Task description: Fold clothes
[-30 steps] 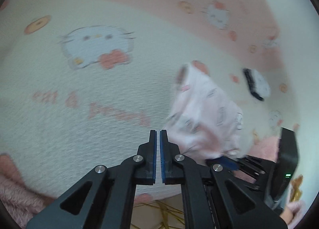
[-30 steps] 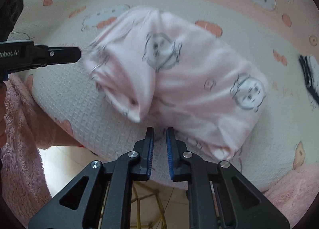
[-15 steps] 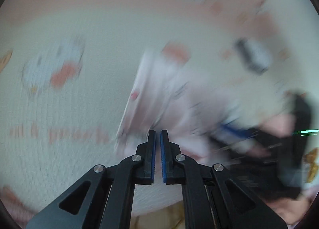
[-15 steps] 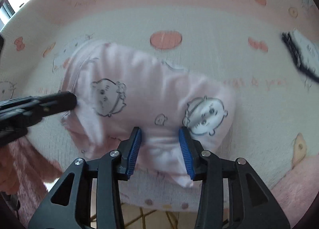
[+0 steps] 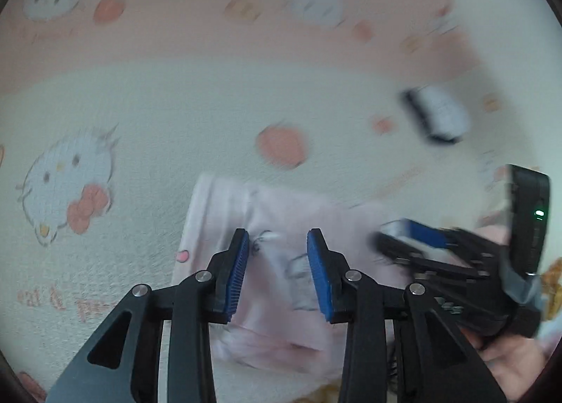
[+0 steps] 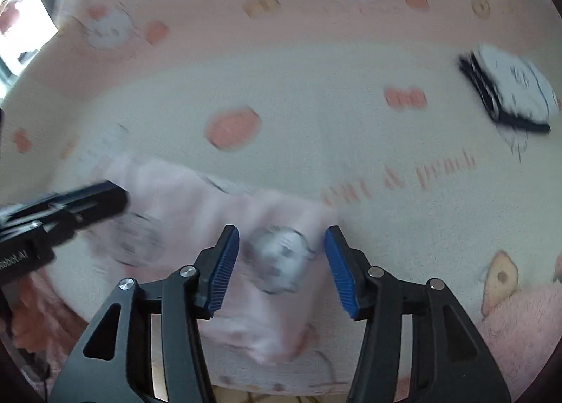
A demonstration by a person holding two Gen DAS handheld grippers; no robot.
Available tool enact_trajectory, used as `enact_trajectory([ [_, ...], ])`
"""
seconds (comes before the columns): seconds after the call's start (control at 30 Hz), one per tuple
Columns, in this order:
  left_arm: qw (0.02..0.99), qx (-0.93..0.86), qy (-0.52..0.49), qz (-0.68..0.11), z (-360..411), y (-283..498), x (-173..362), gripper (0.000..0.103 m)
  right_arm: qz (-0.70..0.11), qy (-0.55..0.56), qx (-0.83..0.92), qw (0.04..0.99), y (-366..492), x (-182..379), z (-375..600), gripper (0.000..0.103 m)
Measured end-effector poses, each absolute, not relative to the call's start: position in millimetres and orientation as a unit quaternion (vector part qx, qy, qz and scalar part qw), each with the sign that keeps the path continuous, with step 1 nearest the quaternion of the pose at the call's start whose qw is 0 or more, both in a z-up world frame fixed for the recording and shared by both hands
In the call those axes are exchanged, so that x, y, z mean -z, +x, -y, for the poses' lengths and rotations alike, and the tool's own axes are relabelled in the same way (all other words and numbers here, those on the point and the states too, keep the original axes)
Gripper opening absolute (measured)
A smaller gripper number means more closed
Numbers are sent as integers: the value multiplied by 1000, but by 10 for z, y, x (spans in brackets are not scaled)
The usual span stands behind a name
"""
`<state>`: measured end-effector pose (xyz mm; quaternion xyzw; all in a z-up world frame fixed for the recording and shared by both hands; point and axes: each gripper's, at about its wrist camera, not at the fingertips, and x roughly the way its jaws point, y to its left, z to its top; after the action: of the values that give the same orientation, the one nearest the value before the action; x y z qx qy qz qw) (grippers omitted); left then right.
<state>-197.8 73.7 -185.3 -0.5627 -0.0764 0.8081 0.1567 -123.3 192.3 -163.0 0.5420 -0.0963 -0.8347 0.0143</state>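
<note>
A pink garment (image 5: pixel 281 273) printed with small cartoon faces lies bunched in a rough folded heap near the front edge of a cream and pink blanket (image 5: pixel 182 115) patterned with white cat faces, bows and orange blobs. The left tool (image 5: pixel 278 252) hovers over the garment's left half with its blue-padded fingers spread wide, nothing between them but the cloth seen below; whether the pads touch the fabric cannot be told. In the right wrist view the right tool (image 6: pixel 282 252) is likewise spread apart, framing one of the printed faces on the garment (image 6: pixel 253 262), with no fold pinched. Each tool shows in the other's camera: the right tool (image 5: pixel 404 234) enters from the right of the left wrist view, over the garment's right end, blurred, a green light glowing on its body and a hand (image 5: pixel 505 364) gripping it below; the left tool (image 6: pixel 116 197) reaches in from the left of the right wrist view, its tip at the garment's left end. A black and white item (image 6: pixel 509 94) lies on the blanket well apart from the garment, toward the far right; it is too blurred to identify. A fluffy pink fabric (image 6: pixel 520 325) shows at the lower right corner of the right wrist view
</note>
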Motion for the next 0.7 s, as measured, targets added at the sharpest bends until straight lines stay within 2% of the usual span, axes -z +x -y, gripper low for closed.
enact_trajectory([
  [0.03, 146, -798, -575, 105, -617, -1957, 1904, 21, 111, 556, 823, 8, -1198, 1694, -2000, 54],
  [0.13, 73, -798, -583, 134, -250, -1874, 1850, 18, 150, 582, 799, -13, -1090, 1744, -2243, 60],
  [0.23, 135, -796, -563, 176, -173, -1897, 1725, 18, 131, 548, 824, -52, -1042, 1504, -2426, 60],
  [0.3, 184, -800, -543, 176, -327, -1916, 1640, 24, 163, 527, 833, -38, -1067, 1438, -2466, 61],
  [0.33, 195, -805, -536, 164, -434, -1916, 1613, 37, 184, 520, 834, -25, -1088, 1429, -2473, 62],
  [0.37, 198, -810, -532, 148, -531, -1917, 1608, 42, 202, 517, 831, -12, -1112, 1439, -2461, 65],
  [0.5, 160, -811, -555, 89, -616, -1969, 1768, 42, 156, 573, 804, -7, -1133, 1721, -2179, 66],
  [0.53, 145, -810, -563, 74, -564, -1957, 1832, 45, 140, 584, 799, -13, -1123, 1772, -2155, 66],
  [0.6, 134, -805, -570, 92, -415, -1924, 1887, 53, 135, 588, 797, -16, -1080, 1794, -2181, 75],
  [0.7, 137, -794, -574, 143, -205, -1880, 1912, 53, 165, 584, 795, -13, -1062, 1747, -2281, 77],
])
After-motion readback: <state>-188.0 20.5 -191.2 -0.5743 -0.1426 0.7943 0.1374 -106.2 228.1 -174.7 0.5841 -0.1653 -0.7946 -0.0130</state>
